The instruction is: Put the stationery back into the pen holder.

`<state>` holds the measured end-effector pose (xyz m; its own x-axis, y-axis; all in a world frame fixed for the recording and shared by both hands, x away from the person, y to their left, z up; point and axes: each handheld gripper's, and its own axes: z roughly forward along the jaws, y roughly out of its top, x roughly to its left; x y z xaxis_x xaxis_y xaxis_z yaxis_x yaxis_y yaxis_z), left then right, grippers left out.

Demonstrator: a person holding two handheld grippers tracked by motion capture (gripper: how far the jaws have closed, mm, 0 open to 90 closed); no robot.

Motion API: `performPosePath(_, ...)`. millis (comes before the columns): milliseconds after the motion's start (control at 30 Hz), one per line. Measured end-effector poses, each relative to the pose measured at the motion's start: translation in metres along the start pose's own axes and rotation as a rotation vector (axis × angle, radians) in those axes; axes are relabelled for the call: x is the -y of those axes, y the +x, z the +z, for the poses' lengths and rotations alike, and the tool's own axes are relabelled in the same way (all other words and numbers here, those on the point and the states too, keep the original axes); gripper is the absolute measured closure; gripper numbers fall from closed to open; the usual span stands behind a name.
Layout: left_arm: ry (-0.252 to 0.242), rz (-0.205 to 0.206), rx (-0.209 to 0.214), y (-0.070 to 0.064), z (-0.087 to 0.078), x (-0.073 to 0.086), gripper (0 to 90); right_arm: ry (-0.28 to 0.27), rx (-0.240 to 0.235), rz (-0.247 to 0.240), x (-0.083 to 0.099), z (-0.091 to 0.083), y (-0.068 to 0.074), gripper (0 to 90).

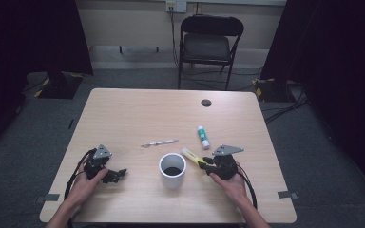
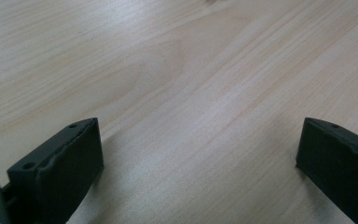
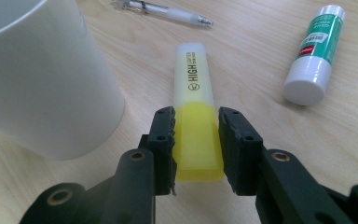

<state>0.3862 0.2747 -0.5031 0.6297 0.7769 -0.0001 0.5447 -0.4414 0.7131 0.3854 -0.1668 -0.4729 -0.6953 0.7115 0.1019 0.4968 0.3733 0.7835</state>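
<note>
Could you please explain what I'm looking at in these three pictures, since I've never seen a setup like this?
A person sits at a wooden table and holds a hand-operated two-jaw gripper in each hand. The high view looks down from above. The other two pictures come from cameras riding on the grippers, looking along their black jaws. On the table lie a white cup, a pen, a glue stick and a yellow highlighter. The right gripper has its jaws closed on the highlighter beside the cup. The left gripper is open over bare wood, holding nothing.
</note>
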Motion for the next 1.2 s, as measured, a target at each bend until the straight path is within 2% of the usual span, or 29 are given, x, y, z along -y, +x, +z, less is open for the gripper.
performPosePath(333, 0.000, 0.000, 0.000, 0.000, 0.000, 0.000, 0.0, -0.036, -0.004, 0.015, -0.007, -0.009, -0.002, 67.3)
performPosePath(467, -0.002, -0.003, -0.001, 0.000, 0.000, 0.000, 0.0, -0.037, -0.010, -0.001, -0.009, -0.013, 0.000, 67.3)
performPosePath(1200, -0.002, -0.003, 0.000, 0.000, 0.000, 0.000, 0.0, -0.106, -0.006, 0.009, -0.022, -0.040, -0.001, 67.3)
